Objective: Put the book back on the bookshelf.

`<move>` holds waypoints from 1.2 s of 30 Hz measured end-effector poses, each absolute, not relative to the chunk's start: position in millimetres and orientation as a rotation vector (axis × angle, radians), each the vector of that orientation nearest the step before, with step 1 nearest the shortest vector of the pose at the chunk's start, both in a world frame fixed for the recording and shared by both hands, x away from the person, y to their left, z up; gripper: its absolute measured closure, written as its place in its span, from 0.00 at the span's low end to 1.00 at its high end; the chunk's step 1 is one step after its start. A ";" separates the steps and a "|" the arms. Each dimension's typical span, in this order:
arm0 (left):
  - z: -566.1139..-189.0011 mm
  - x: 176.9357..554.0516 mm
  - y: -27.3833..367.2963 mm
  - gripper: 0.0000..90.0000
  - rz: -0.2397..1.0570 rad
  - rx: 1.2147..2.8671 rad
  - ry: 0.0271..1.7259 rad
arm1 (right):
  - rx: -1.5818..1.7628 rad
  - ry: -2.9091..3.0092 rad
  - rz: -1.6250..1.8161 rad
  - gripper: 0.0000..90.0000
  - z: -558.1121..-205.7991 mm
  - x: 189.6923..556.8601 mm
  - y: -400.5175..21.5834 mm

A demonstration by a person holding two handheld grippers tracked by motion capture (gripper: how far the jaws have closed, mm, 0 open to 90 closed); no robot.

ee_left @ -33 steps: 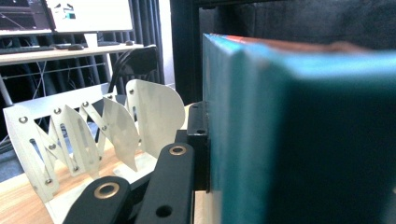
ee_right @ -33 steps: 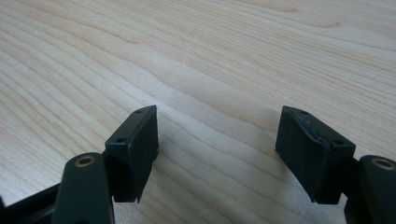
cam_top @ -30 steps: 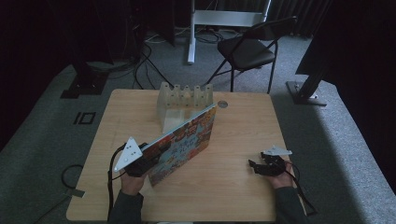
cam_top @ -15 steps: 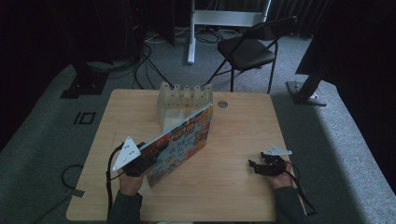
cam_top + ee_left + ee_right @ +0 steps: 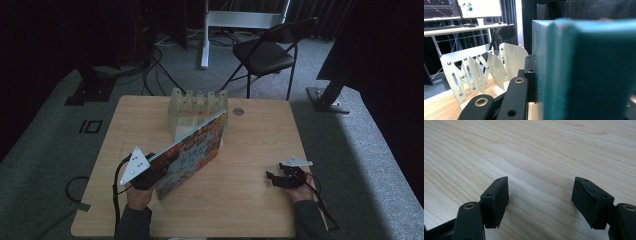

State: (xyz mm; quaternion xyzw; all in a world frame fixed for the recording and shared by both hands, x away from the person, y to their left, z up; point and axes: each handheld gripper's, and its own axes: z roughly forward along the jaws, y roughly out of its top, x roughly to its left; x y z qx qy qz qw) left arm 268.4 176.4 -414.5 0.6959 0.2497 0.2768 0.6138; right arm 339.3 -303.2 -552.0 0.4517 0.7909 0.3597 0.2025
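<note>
A book [image 5: 192,150] with a colourful cover and a teal edge [image 5: 586,70] is tilted up over the middle of the wooden table [image 5: 250,210]. Its far corner reaches toward a white slotted rack [image 5: 197,107]. My left gripper [image 5: 162,167] is shut on the book's near end, and one black pad [image 5: 530,72] presses flat against its side. The rack [image 5: 479,70] stands just beyond, its slots empty as far as I can see. My right gripper [image 5: 274,178] rests low on the table at the right. Its jaws [image 5: 540,195] stand open over bare wood.
A small round disc [image 5: 238,111] lies on the table right of the rack. A black folding chair [image 5: 265,52] stands behind the table's far edge. A desk with a monitor [image 5: 479,7] is in the background.
</note>
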 end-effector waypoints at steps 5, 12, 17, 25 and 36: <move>-414.6 268.1 177.9 0.90 0.643 1.596 0.586 | 1.262 2.208 1.004 0.33 -552.0 339.2 -303.2; -413.5 267.5 180.6 0.90 0.654 1.598 0.597 | 1.262 2.208 1.004 0.33 -552.0 339.2 -303.2; -413.7 267.9 182.7 0.90 0.651 1.598 0.599 | 1.262 2.208 1.004 0.33 -552.0 339.2 -303.2; -413.8 267.3 185.1 0.89 0.660 1.597 0.604 | 1.262 2.208 1.004 0.33 -552.0 339.2 -303.2; -413.8 266.0 189.3 0.89 0.673 1.591 0.620 | 1.262 2.208 1.004 0.33 -552.0 339.2 -303.2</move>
